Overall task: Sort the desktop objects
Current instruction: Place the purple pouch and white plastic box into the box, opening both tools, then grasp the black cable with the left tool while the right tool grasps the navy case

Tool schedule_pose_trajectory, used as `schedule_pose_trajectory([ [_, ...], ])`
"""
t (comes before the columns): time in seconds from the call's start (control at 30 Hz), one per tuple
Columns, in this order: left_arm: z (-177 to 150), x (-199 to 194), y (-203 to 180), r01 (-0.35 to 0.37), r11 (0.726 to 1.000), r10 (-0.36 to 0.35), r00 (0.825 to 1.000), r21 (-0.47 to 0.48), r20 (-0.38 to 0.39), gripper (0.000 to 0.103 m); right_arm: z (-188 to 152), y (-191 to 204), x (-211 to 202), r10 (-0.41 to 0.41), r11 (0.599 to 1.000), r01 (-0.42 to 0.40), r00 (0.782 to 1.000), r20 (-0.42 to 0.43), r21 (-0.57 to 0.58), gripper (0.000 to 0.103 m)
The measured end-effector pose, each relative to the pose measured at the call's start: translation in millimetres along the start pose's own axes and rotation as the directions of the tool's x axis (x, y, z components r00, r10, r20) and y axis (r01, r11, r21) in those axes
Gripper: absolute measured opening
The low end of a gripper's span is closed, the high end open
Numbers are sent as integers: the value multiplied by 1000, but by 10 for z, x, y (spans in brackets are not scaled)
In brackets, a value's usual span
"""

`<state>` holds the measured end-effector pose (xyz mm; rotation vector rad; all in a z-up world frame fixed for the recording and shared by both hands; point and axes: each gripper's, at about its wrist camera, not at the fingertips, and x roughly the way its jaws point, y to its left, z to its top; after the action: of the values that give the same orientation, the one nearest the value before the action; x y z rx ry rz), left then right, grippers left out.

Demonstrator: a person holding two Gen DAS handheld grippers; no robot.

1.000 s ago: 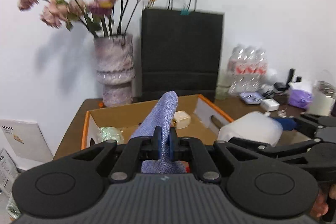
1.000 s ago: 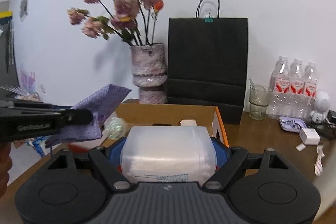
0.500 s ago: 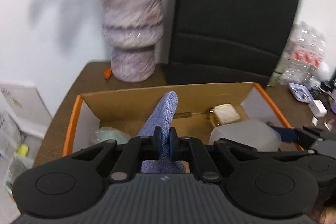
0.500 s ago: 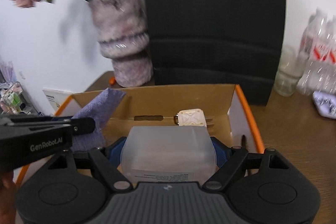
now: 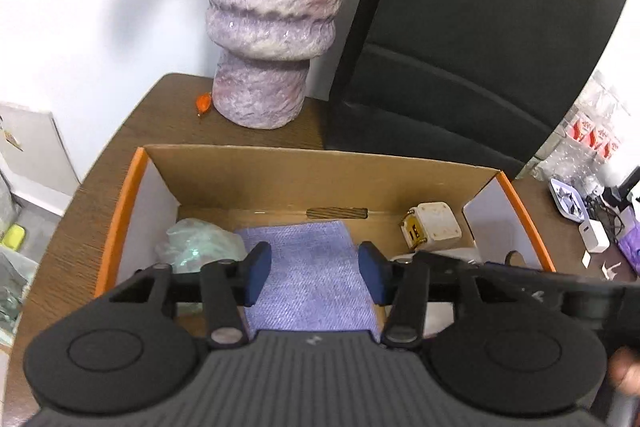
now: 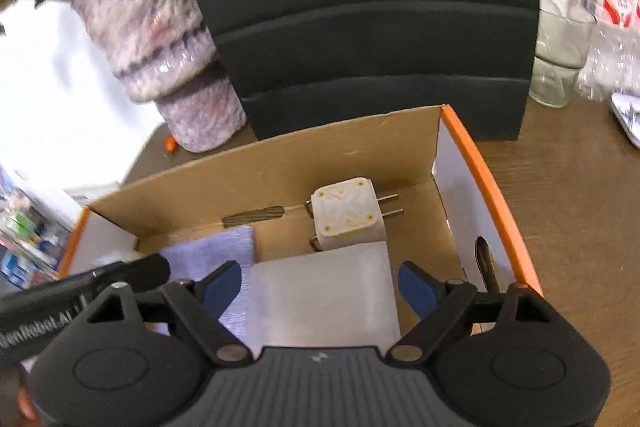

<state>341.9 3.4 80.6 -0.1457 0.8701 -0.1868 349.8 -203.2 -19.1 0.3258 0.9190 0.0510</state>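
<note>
The left claw [image 5: 314, 273] is tilted down into the open cardboard box [image 5: 120, 219], its blue fingers [image 5: 258, 273] spread wide and gripping nothing. The purple cloth [image 5: 308, 275] lies flat on the box floor between and below them, touching neither finger as far as the view shows; its near end is hidden under the claw body.

The right claw [image 6: 320, 285] is angled down into the same box [image 6: 480, 179], just beside the left one, whose black finger bar crosses the lower left of the right view. Its fingers [image 6: 416, 287] are also spread open, one on each side of the white tub [image 6: 324, 295], which sits on the box floor. Small gaps show between the pads and the tub's sides, so it is not clamped. The tub's near edge is cut off by the claw body.

Beyond the tub a cream plug adapter [image 6: 346, 215] rests against the far wall, prongs pointing right. A crumpled pale-green bag [image 5: 200, 243] lies in the box's left corner beside the cloth; its contents cannot be made out.

The box stands on the brown worktop [image 6: 568, 195]. Behind it are a mottled purple vase [image 5: 272, 23] and a black paper bag [image 5: 472, 39], both cut off at the top.
</note>
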Motion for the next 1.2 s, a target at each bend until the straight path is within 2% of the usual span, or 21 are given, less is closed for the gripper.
schedule_pose_trajectory([
  [0.07, -6, -80, -4, -21, 1000, 21, 1000, 6, -3, 51, -6, 20, -97, -3, 1000, 4, 1000, 10, -9, 86],
  [0.17, -17, -216, 2, -41, 999, 41, 999, 9, 1, 59, -35, 82, -298, -15, 999, 16, 1000, 22, -49, 86],
  [0.3, -90, -452, 10, -89, 995, 88, 996, 39, 29, 87, -117, 149, -545, -24, 996, 27, 999, 30, -87, 86],
  [0.53, -294, -809, -26, -169, 984, 163, 983, 63, 85, 103, -429, 174, -864, -56, 989, 61, 997, 43, -137, 87],
  [0.67, -589, -940, -67, -206, 974, 197, 976, 99, 88, 103, -615, 194, -1017, -36, 988, 41, 999, 36, -149, 87],
  [0.77, -872, -1039, -116, -236, 958, 216, 967, 159, 134, 103, -781, 215, -1162, 16, 988, -8, 999, 52, -153, 90],
  [0.83, -1046, -1121, -148, -250, 951, 220, 961, 181, 167, 103, -922, 216, -1273, 23, 986, -9, 996, 83, -165, 93],
  [1.03, -1506, -1369, -182, -216, 963, 179, 959, 160, 221, 103, -1387, 170, -1529, 38, 982, -7, 986, 160, -189, 94],
  [1.13, -1810, -1511, -177, -210, 968, 167, 948, 136, 271, 103, -1673, 153, -1630, 30, 975, 17, 978, 206, -223, 95],
  [1.2, -2055, -1584, -186, -228, 962, 177, 939, 148, 295, 103, -1889, 139, -1692, 26, 969, 34, 971, 236, -246, 95],
])
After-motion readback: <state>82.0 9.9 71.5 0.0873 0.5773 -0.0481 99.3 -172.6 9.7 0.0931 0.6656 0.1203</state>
